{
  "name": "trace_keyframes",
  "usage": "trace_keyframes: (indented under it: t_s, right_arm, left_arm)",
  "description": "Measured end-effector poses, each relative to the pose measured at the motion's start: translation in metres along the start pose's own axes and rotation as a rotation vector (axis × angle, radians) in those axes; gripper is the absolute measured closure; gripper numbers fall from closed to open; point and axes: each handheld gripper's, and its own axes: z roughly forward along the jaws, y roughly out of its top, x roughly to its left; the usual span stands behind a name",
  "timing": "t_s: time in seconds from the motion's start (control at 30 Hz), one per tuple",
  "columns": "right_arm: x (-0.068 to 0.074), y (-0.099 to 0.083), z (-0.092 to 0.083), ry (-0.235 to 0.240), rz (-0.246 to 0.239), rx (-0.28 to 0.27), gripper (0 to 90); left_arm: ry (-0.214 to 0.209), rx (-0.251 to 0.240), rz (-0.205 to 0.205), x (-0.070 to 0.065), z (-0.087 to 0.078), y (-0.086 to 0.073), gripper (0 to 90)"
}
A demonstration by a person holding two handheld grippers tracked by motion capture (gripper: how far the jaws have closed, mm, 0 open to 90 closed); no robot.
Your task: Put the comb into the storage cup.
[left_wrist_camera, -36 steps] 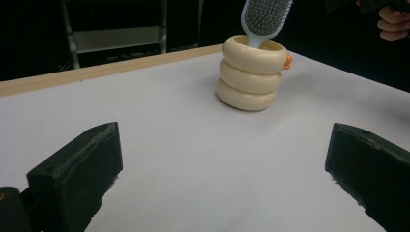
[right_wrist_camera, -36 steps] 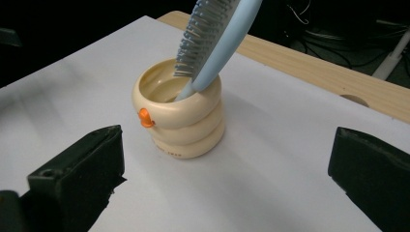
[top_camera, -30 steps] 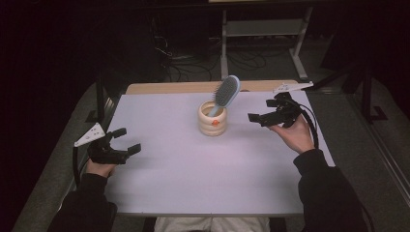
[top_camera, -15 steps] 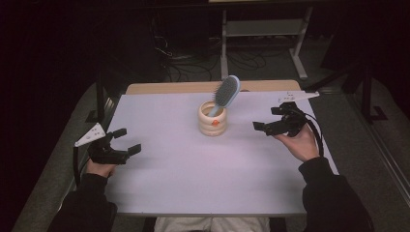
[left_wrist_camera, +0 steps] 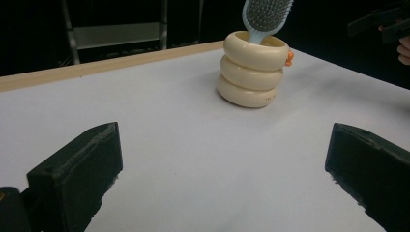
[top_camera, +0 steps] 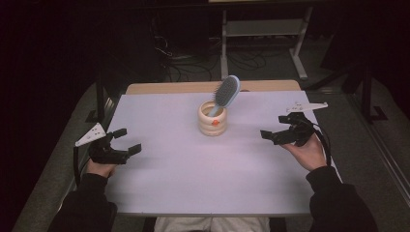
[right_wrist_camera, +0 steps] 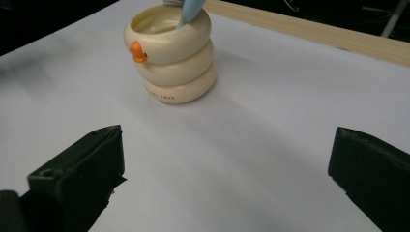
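Hairbrush, pale blue with grey bristles, stands handle-down in a cream holder shaped like three stacked rings, near the middle of the far half of the white table. Its head leans up and to the right, over the holder's rim. A small orange beak-like knob juts from the holder's top ring, and small red lettering runs along the lowest ring. The left gripper, held in the person's left hand at the table's left edge, has its jaws spread wide and grips nothing; it sits well apart from the holder. The right gripper, held in the right hand near the table's right edge, also has its jaws spread apart and empty, pointing toward the holder from the right. A strip of bare wood shows along the table's far edge. Beyond it, a metal shelf frame and cables stand in the dark room.
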Motion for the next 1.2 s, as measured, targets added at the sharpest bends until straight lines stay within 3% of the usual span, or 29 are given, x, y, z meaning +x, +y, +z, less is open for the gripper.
trace_keyframes:
  t_s: [0.87,1.2]
  right_arm:
    - [-0.011,-0.041,-0.029,-0.031,0.020,-0.019,0.0]
    - [-0.006,-0.058,-0.033,-0.029,0.002,-0.007,0.0]
  left_arm:
    - [-0.001,0.022,-0.015,0.002,0.002,-0.002,0.0]
    - [0.003,0.033,-0.022,0.003,0.001,-0.003,0.0]
